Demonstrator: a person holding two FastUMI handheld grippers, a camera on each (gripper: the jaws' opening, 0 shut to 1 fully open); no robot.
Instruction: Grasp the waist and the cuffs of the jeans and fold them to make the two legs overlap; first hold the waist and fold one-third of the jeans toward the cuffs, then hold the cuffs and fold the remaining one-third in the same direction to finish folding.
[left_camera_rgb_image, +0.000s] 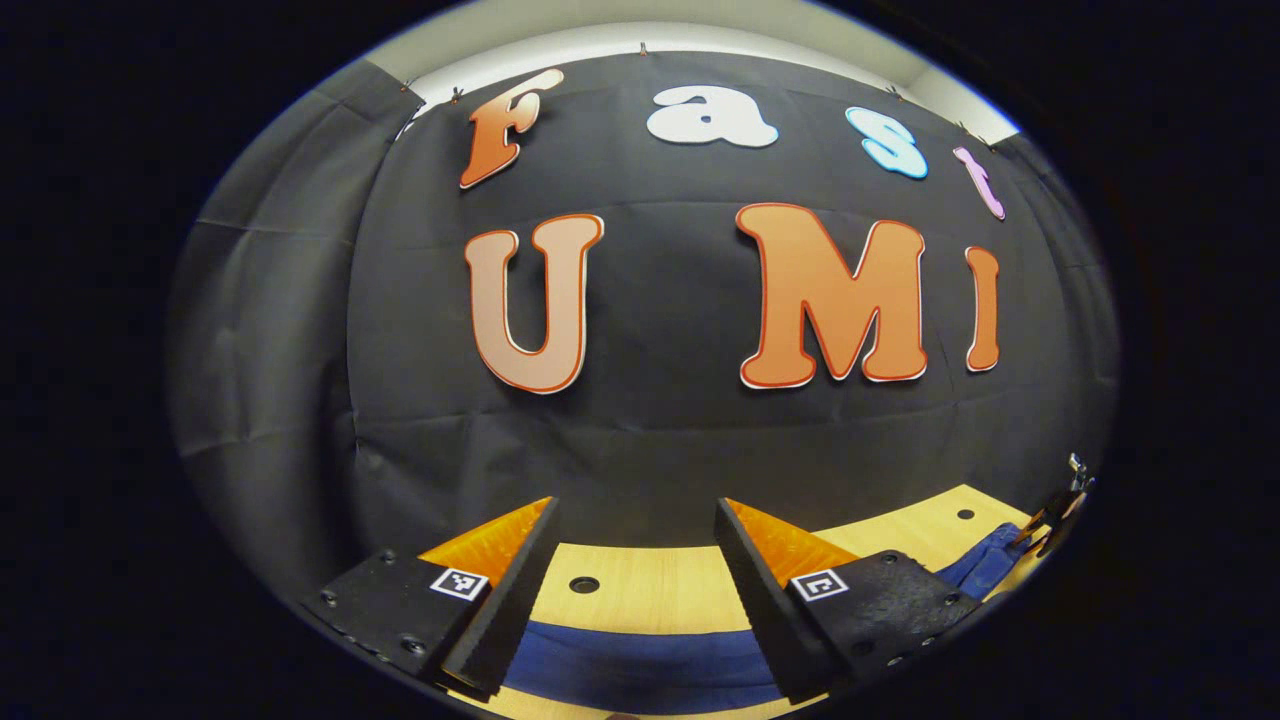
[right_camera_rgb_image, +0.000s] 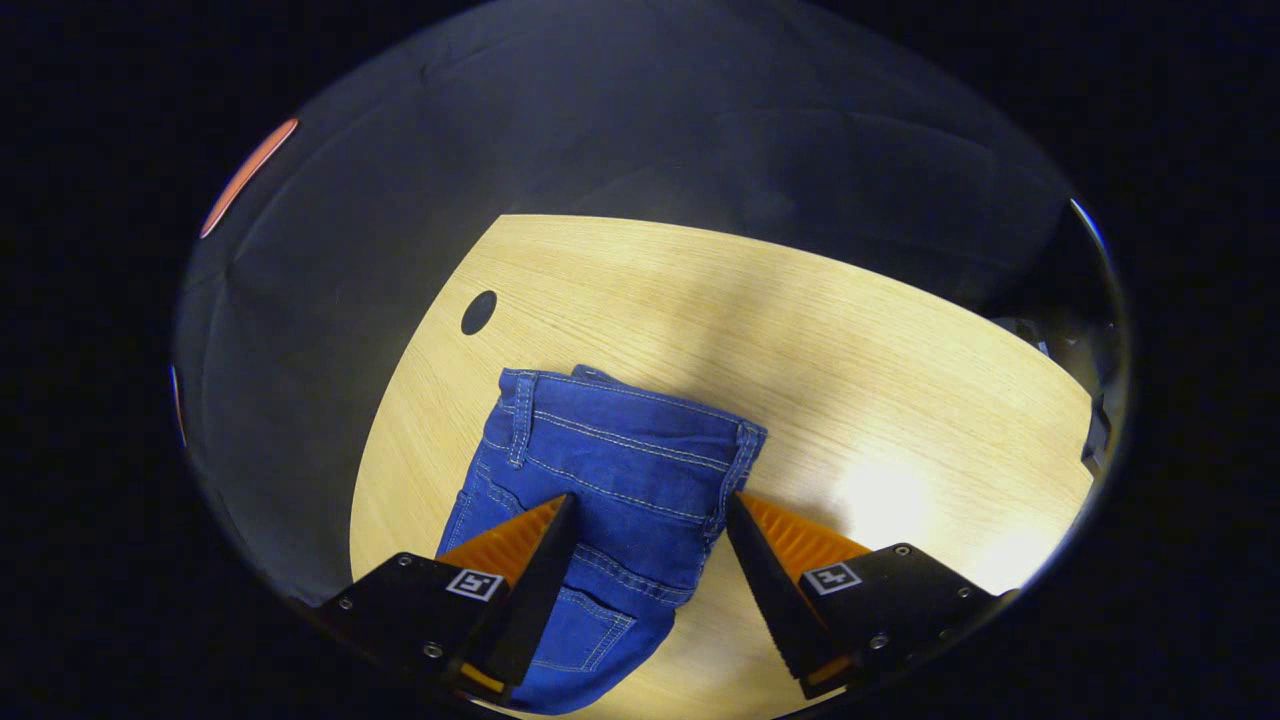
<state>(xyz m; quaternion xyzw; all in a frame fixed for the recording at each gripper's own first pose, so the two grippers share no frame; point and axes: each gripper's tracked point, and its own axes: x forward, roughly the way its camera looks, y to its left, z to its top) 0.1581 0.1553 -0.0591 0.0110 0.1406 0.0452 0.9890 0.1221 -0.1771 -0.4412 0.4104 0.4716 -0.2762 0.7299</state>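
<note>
The jeans (right_camera_rgb_image: 600, 500) lay on the wooden table (right_camera_rgb_image: 800, 330), waist end toward the far edge, as the right gripper (right_camera_rgb_image: 648, 535) hovered above the seat with jaws spread, holding nothing. The left gripper (left_camera_rgb_image: 635, 560) also stood open over blue denim. Soft, fairly heavy cloth, likely best pinched at the stitched waistband.

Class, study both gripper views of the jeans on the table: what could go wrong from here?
1. The right gripper hangs open over the waist of the jeans, which lie bunched: it might pinch one layer only.
2. The left gripper looks mostly at the wall, so its aim may miss the denim.
</note>
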